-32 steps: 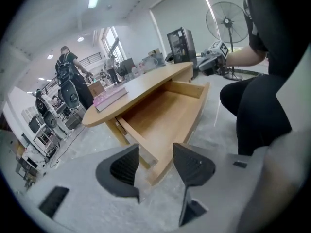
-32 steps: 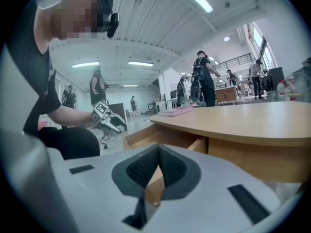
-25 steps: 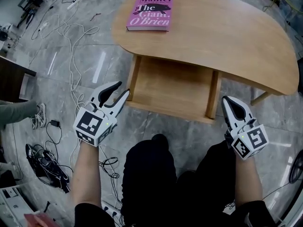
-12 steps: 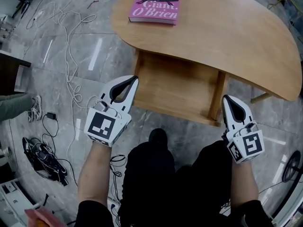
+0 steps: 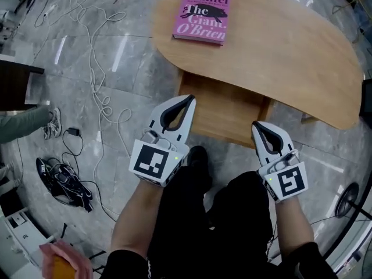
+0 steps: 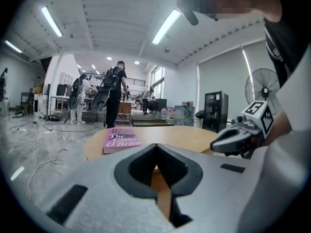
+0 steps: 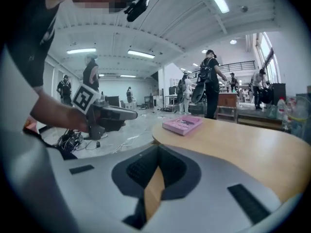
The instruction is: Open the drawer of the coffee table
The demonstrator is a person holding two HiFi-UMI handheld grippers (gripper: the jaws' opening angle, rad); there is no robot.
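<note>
The grey stone floor (image 5: 139,68) takes up most of the room, with loose cables (image 5: 99,51) trailing over it well off the bench's left end. The curved wooden bench (image 5: 290,51) stands in front of the person, and the drawer (image 5: 226,112) sits under its near edge, about midway along. Its front faces the person's knees. I can't see a handle from here, nor say for sure how far it already stands out from under the top. A pink book (image 5: 202,14) lies flat near the far left edge of the bench, clear of everything.

The left tongs (image 5: 190,99) are pressed together with nothing in them, their tip just by the drawer's left front corner. The right tongs (image 5: 256,124) are likewise closed and empty, their tip near the right front corner. Neither looks to be touching wood yet.

To my eye this is the reach-in, with no grip taken. To do it well, I'd part one pair and clamp it on the front lip, or hook both pairs under it. Then pull straight back and level, both sides together so the drawer doesn't jam. The knees should shift back to give it room
</note>
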